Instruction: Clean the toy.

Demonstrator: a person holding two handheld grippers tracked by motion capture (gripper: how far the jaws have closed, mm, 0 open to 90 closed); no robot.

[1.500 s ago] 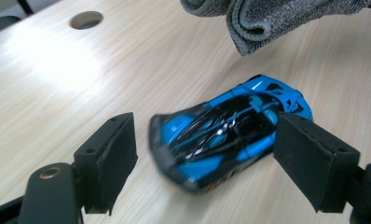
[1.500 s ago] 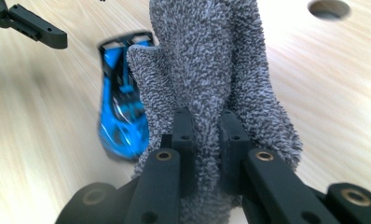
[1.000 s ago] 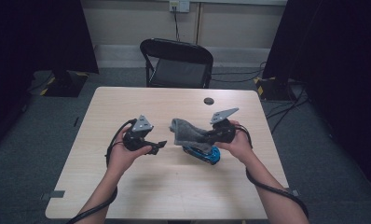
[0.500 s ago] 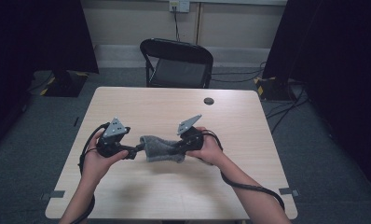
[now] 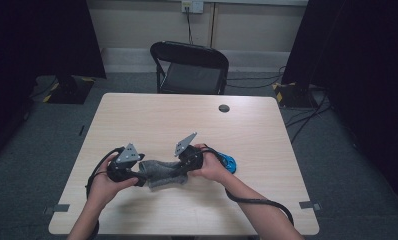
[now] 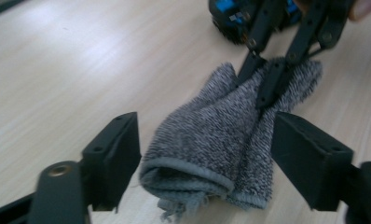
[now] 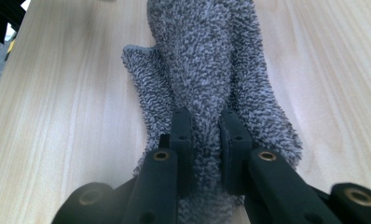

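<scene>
Grey sock (image 5: 162,172) is laid on the tabletop (image 5: 197,120) between both grippers. Right gripper (image 7: 206,135) jaws are clamped on one end; left gripper (image 6: 207,154) jaws are spread apart around the cuff.

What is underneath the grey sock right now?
The grey sock lies on the bare wooden table. The right tool pinches one end; the left tool stands open around the cuff. Anything beneath the fabric is covered and cannot be seen.
</scene>
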